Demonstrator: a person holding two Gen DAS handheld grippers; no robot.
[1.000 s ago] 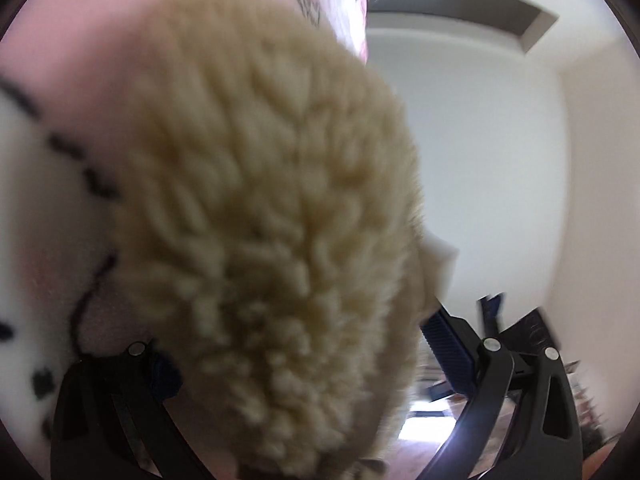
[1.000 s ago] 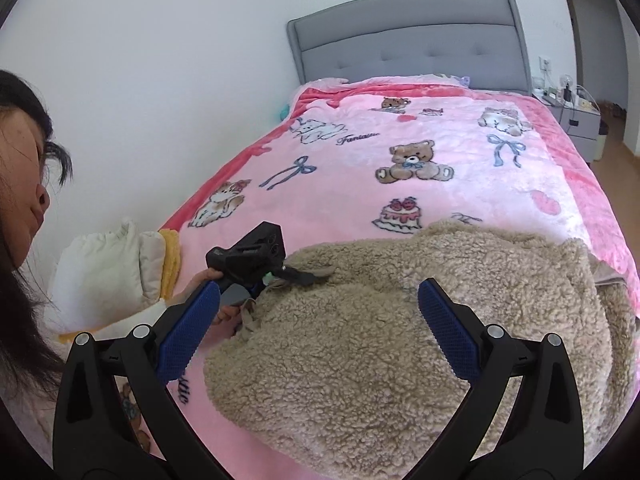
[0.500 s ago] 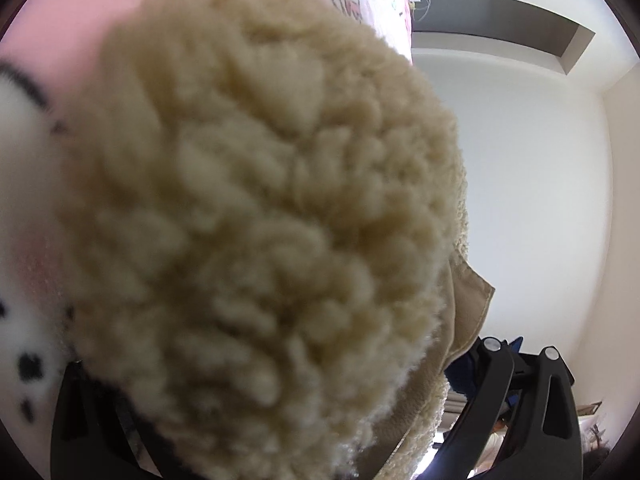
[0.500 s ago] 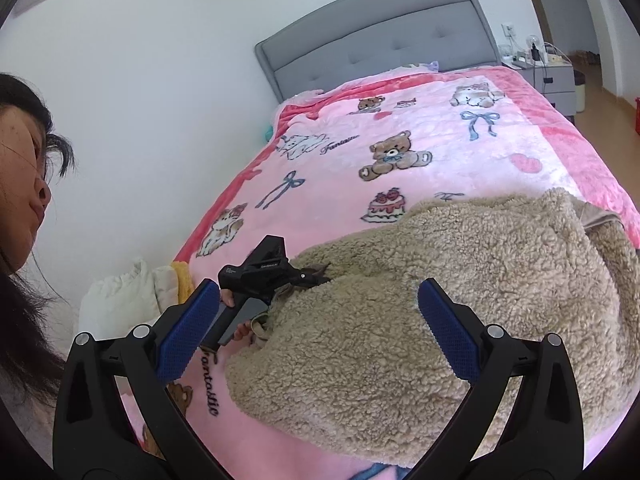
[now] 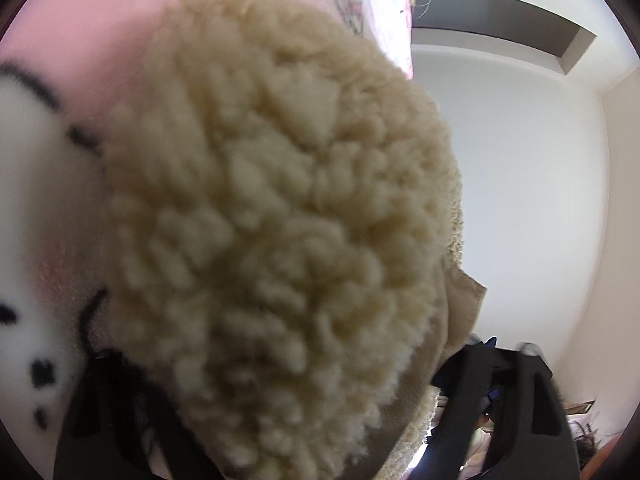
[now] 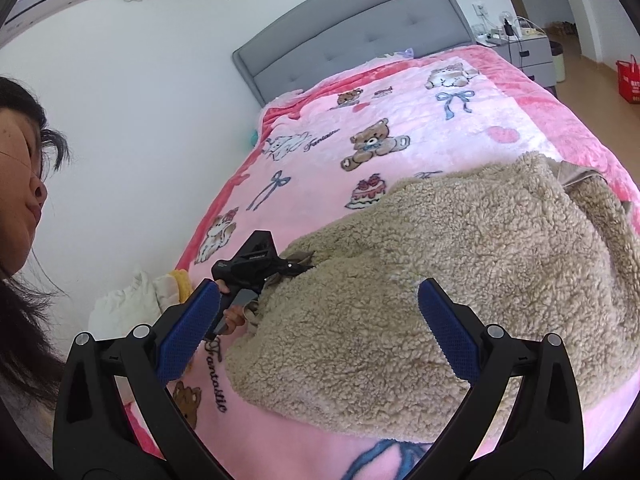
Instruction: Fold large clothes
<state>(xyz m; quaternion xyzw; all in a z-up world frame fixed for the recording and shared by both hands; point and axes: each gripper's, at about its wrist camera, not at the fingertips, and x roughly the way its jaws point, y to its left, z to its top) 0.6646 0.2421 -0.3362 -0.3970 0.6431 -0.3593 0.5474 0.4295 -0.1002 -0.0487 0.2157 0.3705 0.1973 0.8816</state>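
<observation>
A beige fleece jacket point(image 6: 460, 272) lies in a heap on the pink cartoon blanket point(image 6: 400, 120) of a bed. In the right wrist view my left gripper point(image 6: 298, 268) is shut on the jacket's left edge, held just above the blanket. In the left wrist view the fleece point(image 5: 272, 216) fills most of the frame and hides the fingertips. My right gripper point(image 6: 316, 328) is open and empty, held above the near side of the jacket without touching it.
A grey padded headboard point(image 6: 360, 36) stands at the far end of the bed. A grey nightstand point(image 6: 532, 56) and a red bag point(image 6: 628, 80) are at the far right. White and yellow pillows point(image 6: 132, 304) lie by the bed's left side. The person's face point(image 6: 20, 184) is at far left.
My right gripper has risen and pulled back, so the view looks down from higher. My left gripper has dragged the jacket edge a little to the right across the blanket.
</observation>
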